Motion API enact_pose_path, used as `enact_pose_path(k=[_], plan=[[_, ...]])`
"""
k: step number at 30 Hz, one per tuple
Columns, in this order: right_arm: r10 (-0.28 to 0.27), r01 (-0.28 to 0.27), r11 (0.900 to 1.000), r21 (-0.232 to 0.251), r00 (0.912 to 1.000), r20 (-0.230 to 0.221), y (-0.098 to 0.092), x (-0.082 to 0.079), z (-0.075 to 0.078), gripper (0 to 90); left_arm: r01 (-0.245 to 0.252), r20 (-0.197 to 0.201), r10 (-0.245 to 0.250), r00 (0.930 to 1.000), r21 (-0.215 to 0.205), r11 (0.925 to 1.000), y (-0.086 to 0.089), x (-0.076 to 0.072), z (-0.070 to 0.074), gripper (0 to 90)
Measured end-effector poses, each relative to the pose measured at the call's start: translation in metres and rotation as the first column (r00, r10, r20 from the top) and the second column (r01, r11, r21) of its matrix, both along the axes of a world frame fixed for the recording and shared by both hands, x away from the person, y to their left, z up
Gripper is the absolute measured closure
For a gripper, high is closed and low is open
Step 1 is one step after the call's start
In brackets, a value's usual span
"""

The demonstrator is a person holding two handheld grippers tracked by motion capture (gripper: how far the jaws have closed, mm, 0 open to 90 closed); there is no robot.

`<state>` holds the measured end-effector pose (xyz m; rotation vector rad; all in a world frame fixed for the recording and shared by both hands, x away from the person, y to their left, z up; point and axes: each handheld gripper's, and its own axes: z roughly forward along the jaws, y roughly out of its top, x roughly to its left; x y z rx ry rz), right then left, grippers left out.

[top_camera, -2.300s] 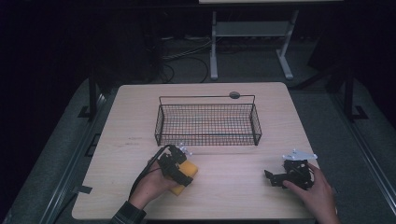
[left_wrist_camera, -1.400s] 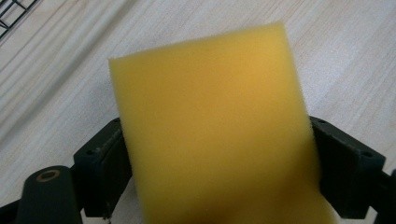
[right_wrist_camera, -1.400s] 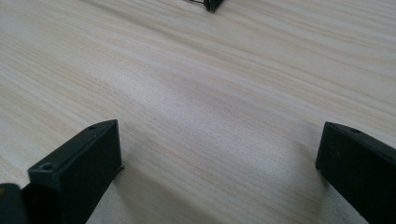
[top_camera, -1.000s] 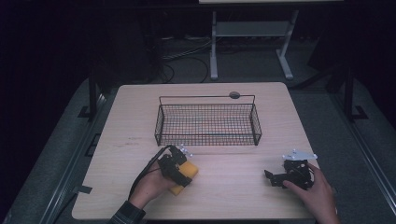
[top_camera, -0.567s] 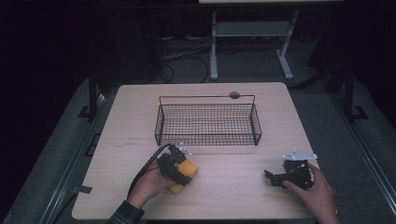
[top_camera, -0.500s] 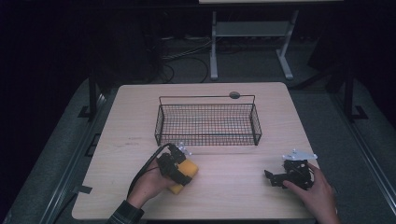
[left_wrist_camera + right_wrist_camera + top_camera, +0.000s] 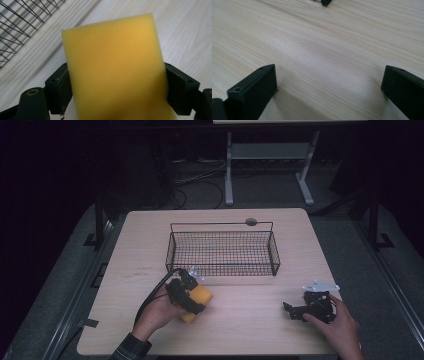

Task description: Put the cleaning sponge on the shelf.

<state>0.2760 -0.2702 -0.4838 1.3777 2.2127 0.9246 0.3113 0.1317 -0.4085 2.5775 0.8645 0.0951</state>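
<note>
Left tongs [image 7: 115, 82] clamped on the yellow sponge [image 7: 113, 65]; right tongs [image 7: 329, 87] spread wide, empty, low over the table [image 7: 317, 45].

Your table [image 7: 150, 235] carries 1 wire basket [image 7: 222, 247], set a little behind its middle, long side running left to right. A small round disc [image 7: 251, 222] lies on the table just behind the basket's back rail, toward its right end.

Your left gripper [image 7: 186, 292] sits in front of the basket's left end, near its front wall. A sponge [image 7: 196, 301] sits between its 2 jaws; in the left gripper view the sponge [image 7: 115, 67] stands over the tabletop with the basket to its left.

Your right gripper [image 7: 296, 311] rests on the table's front right part, well apart from the basket, jaws pointing left, with bare tabletop [image 7: 324, 50] between them.
</note>
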Motion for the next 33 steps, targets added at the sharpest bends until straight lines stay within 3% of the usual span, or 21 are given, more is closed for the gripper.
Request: enact_pose_path(k=[33], plan=[[0.002, -0.002, 1.000, 0.000, 1.0000, 0.001, 0.000, 0.000, 0.000, 0.0, 0.033, 0.066, -0.030, 0.9974, -0.043, 0.9985, -0.015, 0.017, 0.050, 19.7]])
